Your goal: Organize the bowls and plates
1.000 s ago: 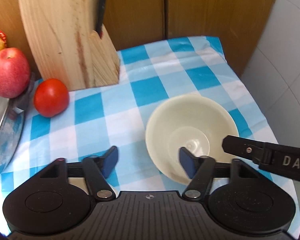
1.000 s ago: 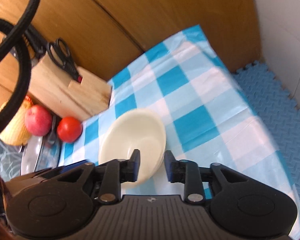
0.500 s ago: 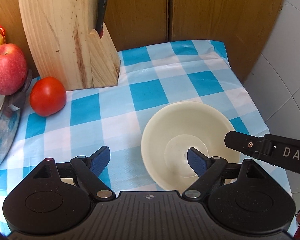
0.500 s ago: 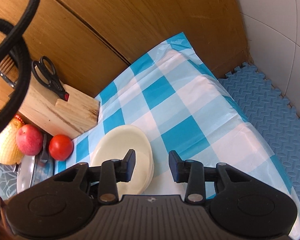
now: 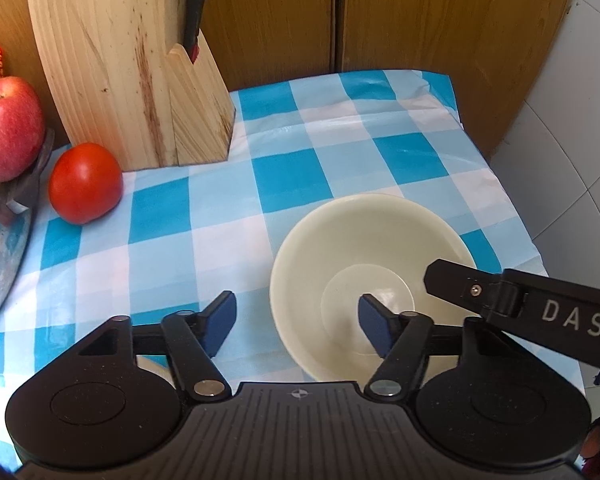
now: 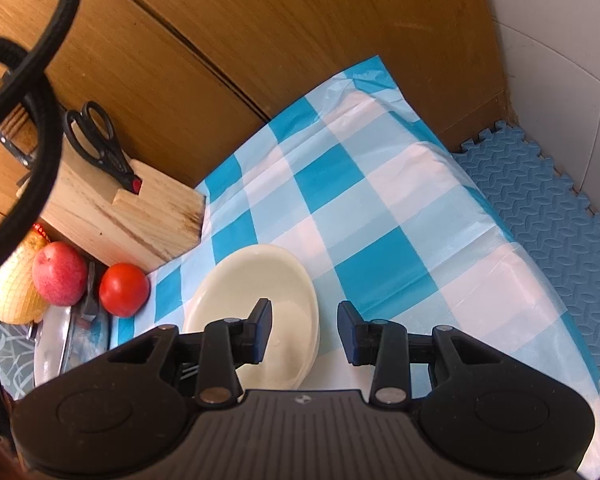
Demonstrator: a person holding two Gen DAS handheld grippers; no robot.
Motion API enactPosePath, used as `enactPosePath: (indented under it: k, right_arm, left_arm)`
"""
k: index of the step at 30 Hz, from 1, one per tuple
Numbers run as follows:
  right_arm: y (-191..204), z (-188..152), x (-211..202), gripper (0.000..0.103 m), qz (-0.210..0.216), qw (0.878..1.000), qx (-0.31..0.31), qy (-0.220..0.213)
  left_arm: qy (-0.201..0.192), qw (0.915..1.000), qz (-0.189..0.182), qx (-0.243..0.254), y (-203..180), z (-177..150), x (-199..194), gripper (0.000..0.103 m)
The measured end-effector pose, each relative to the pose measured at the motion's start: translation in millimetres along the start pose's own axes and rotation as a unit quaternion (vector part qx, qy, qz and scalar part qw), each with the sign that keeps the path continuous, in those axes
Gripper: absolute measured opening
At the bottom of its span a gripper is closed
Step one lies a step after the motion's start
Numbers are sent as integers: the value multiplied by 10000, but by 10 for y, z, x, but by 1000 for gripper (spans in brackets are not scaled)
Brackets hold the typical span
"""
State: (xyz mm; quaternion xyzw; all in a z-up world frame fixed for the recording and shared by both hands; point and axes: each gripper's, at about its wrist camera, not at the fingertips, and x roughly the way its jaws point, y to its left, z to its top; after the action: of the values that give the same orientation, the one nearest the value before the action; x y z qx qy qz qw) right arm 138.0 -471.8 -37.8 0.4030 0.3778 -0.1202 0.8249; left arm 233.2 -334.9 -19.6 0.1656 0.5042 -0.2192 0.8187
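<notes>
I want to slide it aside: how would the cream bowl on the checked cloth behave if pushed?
The cream round bowl looks rigid and glossy, so probably slippery to pinch. Its narrow base suggests it might tip if pushed at the rim. The thin blue-checked plastic tablecloth may bunch.

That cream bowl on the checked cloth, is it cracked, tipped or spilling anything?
Nothing stands out. The cream bowl sits upright and empty on the checked cloth, with no crack or spill showing. The tomato lies loose beside the knife block, but nothing is toppled.

Bowl (image 5: pixel 370 276) on tablecloth (image 5: pixel 220 216), right of tomato (image 5: pixel 85 183); knife block (image 5: pixel 128 68) behind.
</notes>
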Motion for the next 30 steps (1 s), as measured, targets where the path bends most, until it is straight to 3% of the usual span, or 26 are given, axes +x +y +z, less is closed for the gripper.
enactPosePath:
  k: [2, 4, 5, 7, 9, 30]
  right_arm:
    - [10, -3, 4, 27, 8, 10000, -24, 11]
    - [24, -8, 4, 19, 19, 10000, -65, 33]
    - [31, -10, 8, 15, -12, 10000, -89, 38]
    - [40, -18, 19, 11, -170, 9998, -142, 5]
    - [12, -10, 33, 9, -201, 9998, -76, 25]
    - [224, -3, -282, 9, 256, 9987, -110, -420]
  left_arm:
    - [14, 10000, -38, -29, -2, -8, -2, 71]
    - [23, 10000, -83, -10, -14, -13, -8, 60]
    - [45, 9999, -99, -7, -24, -11, -7, 45]
    - [37, 10000, -18, 11, -45, -7, -11, 40]
    - [5, 10000, 77, 40, -60, -10, -26, 28]
    - [-500, 9983, 282, 120, 20, 8, -497, 29]
